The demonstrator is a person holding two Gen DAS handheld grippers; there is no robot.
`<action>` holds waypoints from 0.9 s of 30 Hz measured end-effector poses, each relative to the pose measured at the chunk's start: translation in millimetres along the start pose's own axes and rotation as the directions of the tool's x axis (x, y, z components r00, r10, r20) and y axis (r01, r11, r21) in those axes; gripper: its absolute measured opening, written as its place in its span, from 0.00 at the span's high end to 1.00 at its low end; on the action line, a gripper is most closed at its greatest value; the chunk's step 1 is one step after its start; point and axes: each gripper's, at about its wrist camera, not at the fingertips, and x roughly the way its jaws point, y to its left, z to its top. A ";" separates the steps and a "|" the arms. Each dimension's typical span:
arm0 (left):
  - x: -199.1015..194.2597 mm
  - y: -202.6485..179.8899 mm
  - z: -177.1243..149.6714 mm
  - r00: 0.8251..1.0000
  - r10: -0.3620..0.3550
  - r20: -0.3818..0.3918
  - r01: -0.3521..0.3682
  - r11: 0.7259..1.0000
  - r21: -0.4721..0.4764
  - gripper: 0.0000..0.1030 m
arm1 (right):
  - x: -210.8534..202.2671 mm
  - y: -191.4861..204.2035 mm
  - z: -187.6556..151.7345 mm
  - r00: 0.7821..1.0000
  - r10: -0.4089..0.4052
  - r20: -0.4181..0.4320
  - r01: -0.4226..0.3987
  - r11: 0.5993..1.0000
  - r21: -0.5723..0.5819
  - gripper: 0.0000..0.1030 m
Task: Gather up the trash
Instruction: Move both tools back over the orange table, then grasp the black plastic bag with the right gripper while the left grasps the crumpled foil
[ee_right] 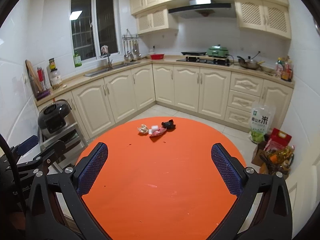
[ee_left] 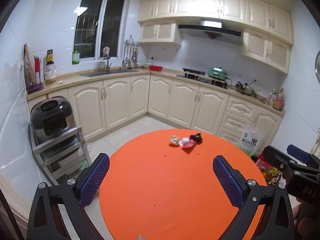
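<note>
Orange fills the left wrist view: a round table (ee_left: 170,190) is seen under the left gripper (ee_left: 161,180), whose jaws are spread wide and empty. Trash is clustered at the far edge: a crumpled paper (ee_left: 174,140), a white wad (ee_left: 185,140), a red wrapper (ee_left: 189,144) and a black scrap (ee_left: 196,137).

From the right wrist, the right gripper (ee_right: 159,169) is likewise seen released, with the same trash cluster (ee_right: 157,129) well ahead of it.

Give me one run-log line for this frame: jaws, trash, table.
left gripper: open, empty | right gripper: open, empty | trash pile: untouched, far side of orange table | phase: pre-reach
</note>
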 end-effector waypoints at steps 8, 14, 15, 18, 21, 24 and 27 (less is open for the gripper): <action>68.4 -16.2 27.6 0.997 -0.005 -0.083 0.003 1.000 -0.017 0.01 | 58.9 -15.4 4.8 0.997 0.004 -0.078 -0.004 1.000 -0.001 0.00; 158.0 -24.1 64.6 0.984 0.009 -0.179 -0.010 1.000 -0.002 0.01 | 137.1 -45.8 4.7 0.984 0.021 -0.175 -0.015 0.999 0.037 0.00; 175.4 -26.3 70.4 0.981 0.012 -0.196 -0.013 1.000 0.000 0.01 | 152.5 -51.6 5.2 0.981 0.020 -0.192 -0.012 0.999 0.042 0.00; 223.9 -33.3 93.9 0.972 0.029 -0.234 -0.027 1.000 0.011 0.01 | 196.0 -67.6 9.0 0.972 0.032 -0.231 -0.018 0.998 0.063 0.00; 282.5 -37.9 125.7 0.962 0.038 -0.270 -0.034 0.999 0.020 0.02 | 238.8 -79.9 13.2 0.963 0.039 -0.265 -0.021 0.997 0.071 0.01; 346.5 -47.2 155.0 0.946 0.049 -0.322 -0.040 0.999 0.032 0.03 | 278.6 -87.1 16.2 0.950 0.049 -0.307 -0.029 0.997 0.069 0.06; 398.7 -53.3 176.5 0.934 0.053 -0.353 -0.040 0.998 0.043 0.03 | 306.7 -87.6 17.9 0.942 0.060 -0.330 -0.041 0.997 0.065 0.08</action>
